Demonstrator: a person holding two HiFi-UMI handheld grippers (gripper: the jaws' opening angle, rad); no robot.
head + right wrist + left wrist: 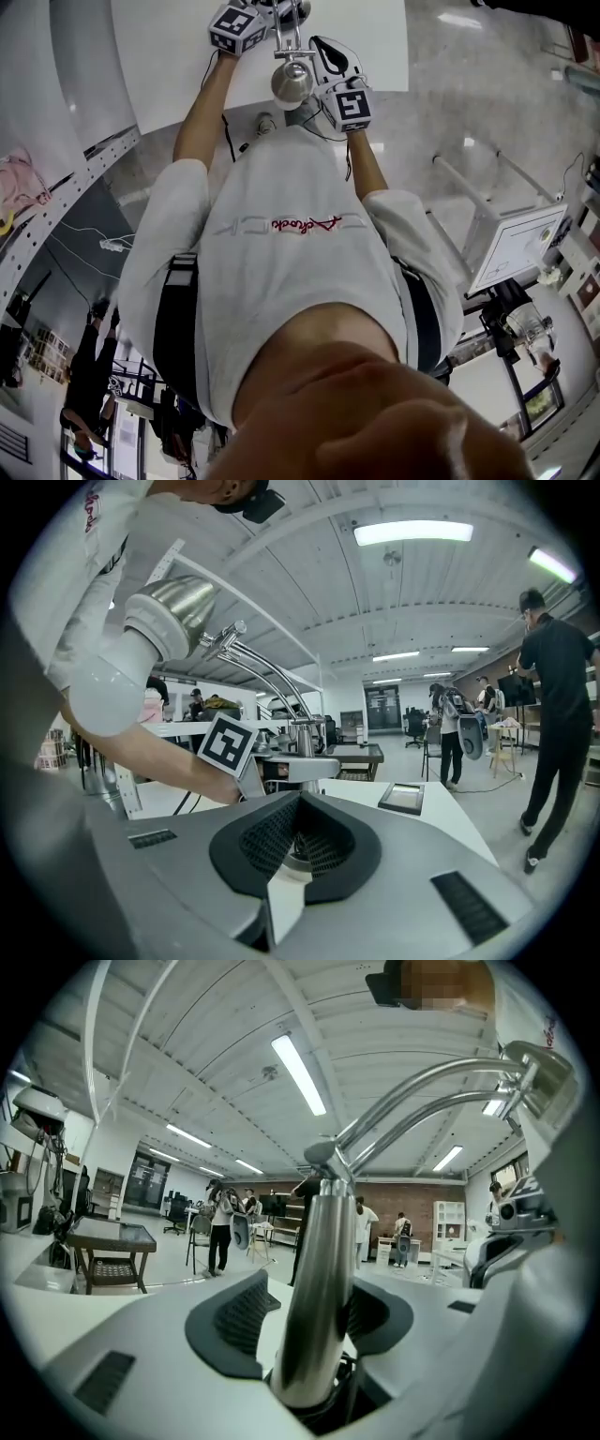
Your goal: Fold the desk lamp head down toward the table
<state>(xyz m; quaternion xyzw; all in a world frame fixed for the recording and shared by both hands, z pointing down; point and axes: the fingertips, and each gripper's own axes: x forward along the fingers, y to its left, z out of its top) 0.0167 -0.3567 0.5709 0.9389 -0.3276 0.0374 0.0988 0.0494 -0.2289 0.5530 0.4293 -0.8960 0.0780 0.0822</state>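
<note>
Now at the table: a person in a white shirt (281, 281) leans over a white table (169, 66) with a gripper in each hand and a chrome desk lamp between them.
Lamp head: the desk lamp head (173, 607) hangs high up, its white bulb (108, 691) facing down at a slant. It is carried on twin curved arms (422, 1091) that rise from the joint at the top of the post.
Left gripper: the left gripper (309, 1321) has its jaws wide apart, with the lamp's upright post (319, 1260) standing between them. A strip of table shows between the metal and the pad on the view's left, so it does not look clamped.
Right gripper: the right gripper (298, 841) has its jaws pressed together on nothing. It sits below the lamp head and to one side of it.
Done so far: seemingly only the set-up, with one gripper placed around the post and the other waiting near the head.
Left to do: the fold itself, by the look of it. The arms arch upward and the head hangs well clear of the table.
</note>
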